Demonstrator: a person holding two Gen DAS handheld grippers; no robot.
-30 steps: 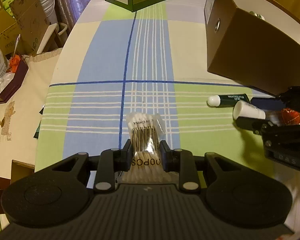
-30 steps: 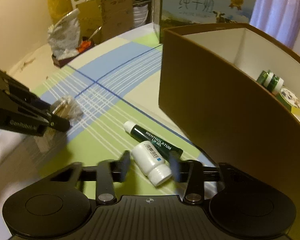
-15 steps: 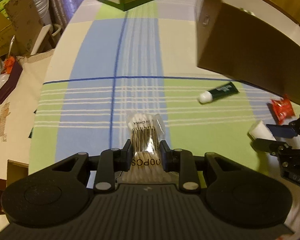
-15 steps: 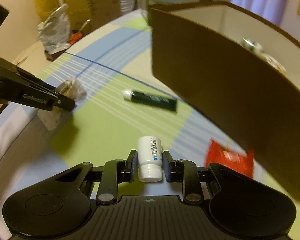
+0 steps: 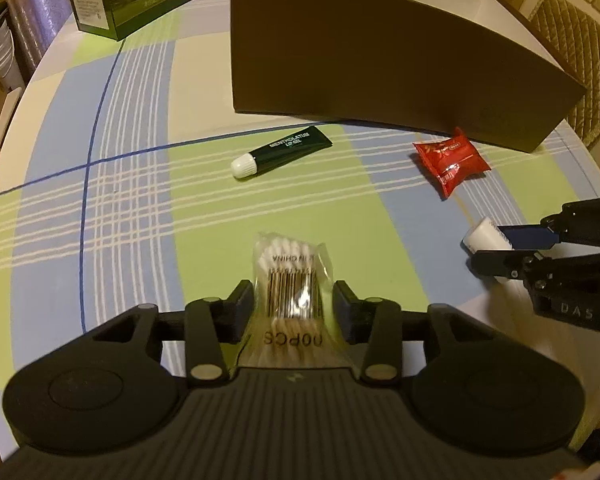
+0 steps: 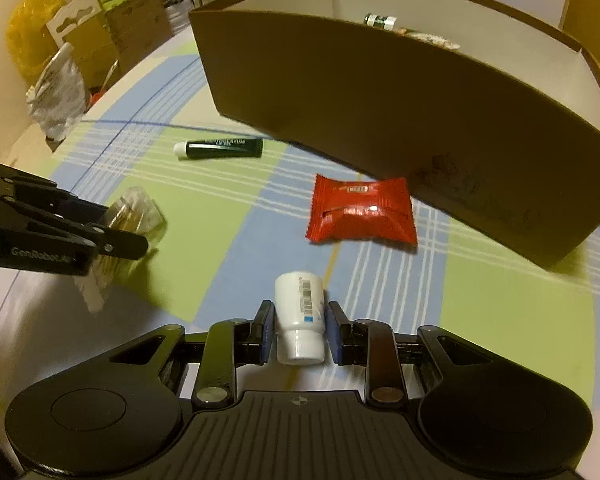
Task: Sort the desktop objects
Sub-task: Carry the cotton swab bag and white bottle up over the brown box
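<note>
The left gripper (image 5: 294, 304) is clamped on a bag of cotton swabs (image 5: 292, 280), held above the bench. To its right, the right gripper (image 6: 298, 326) pinches a small white bottle (image 6: 300, 316), both pointing forward.

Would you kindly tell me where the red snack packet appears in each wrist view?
Left wrist: red snack packet at upper right, just before the brown box.
Right wrist: packet at centre, below the box wall.
Shared landmark: dark green lip gel tube.

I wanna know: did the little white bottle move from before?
Yes. The bottle left its spot beside the tube, pulled back toward the camera.
</note>
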